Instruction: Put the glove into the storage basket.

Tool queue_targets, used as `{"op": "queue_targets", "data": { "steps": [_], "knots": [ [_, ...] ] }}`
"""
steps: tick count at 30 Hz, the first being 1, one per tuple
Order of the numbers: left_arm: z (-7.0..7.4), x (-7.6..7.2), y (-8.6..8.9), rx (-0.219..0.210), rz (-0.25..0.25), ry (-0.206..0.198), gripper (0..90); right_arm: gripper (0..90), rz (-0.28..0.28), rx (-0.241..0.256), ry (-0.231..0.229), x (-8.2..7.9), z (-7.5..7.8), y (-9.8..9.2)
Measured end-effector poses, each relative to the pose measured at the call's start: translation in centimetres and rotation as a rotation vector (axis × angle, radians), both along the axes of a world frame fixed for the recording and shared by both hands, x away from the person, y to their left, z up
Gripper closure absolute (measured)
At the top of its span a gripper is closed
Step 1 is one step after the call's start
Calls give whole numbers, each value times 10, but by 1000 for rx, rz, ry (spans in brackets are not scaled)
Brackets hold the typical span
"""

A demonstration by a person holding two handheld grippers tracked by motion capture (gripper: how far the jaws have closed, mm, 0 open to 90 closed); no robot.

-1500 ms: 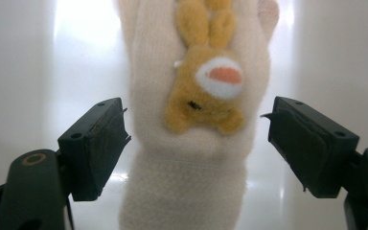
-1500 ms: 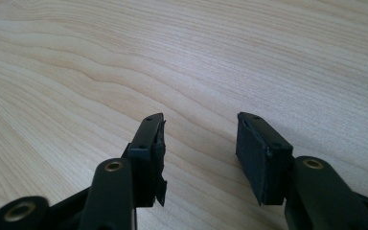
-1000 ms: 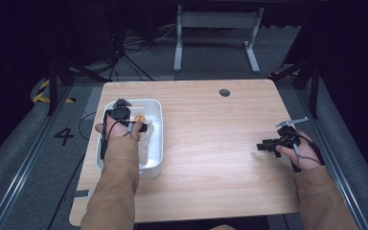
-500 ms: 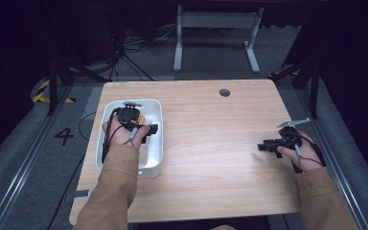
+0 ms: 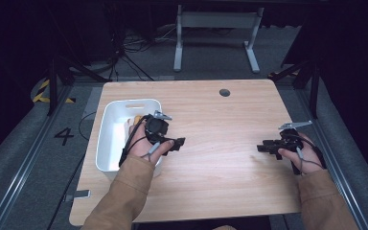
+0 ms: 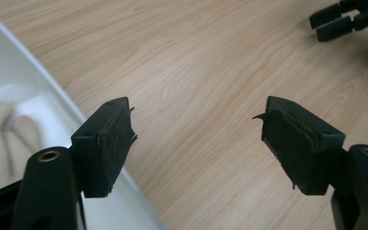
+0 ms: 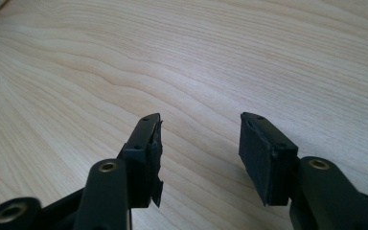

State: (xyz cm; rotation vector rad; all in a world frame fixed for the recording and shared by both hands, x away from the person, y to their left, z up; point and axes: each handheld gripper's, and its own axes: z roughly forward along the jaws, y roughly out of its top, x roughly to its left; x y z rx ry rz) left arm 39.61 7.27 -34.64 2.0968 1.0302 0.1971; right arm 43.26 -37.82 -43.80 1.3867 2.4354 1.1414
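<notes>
Left gripper (image 5: 175, 143) at right rim of white tub (image 5: 106, 143), jaws wide, empty, aimed across bare wooden table (image 5: 220, 163). Pale bread-like items (image 6: 2, 139) lie inside tub, one orange-tipped. Right gripper (image 5: 264, 147) well right of tub, jaws moderately apart, holding nothing. Likely between loads; next move probably another pick-up.

The left hand-held gripper (image 5: 176, 143) sits at the right rim of the white bin (image 5: 106, 139), over the bench (image 5: 220, 129). The right hand-held gripper (image 5: 263, 147) rests near the bench's right edge, well apart.
</notes>
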Motion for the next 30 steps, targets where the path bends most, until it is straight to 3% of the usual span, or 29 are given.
{"op": "queue_targets", "data": {
  "steps": [3, 8, 11, 15, 16, 18, 20, 25, 30],
  "knots": [
    [-6, -2, -8, -35, -43, -13, 269, 509, -5, -2, -3, 0, -1, 1],
    [-19, -8, -20, -55, -113, -31, 270, 510, 2, -3, -10, 0, -2, 2],
    [-30, -12, -26, -56, -160, -22, 271, 510, 18, 66, -1, -2, -2, 3],
    [-42, -18, -33, -62, -200, -22, 271, 509, 33, 54, -44, -6, -1, 6],
    [-46, -19, -36, -54, -210, -10, 276, 506, 36, 56, -49, -7, -1, 7],
    [-53, -18, -40, 4, -258, 1, 294, 501, 40, 61, -53, -8, -1, 10],
    [-60, -18, -42, 33, -270, 8, 312, 498, 43, 49, -55, -9, -2, 12],
    [-78, -21, -53, 52, -324, 58, 302, 497, 48, 19, -47, -8, -7, 13],
    [-97, -23, -67, 85, -361, 74, 297, 496, 56, -3, -41, -7, -13, 14]
  ]
}}
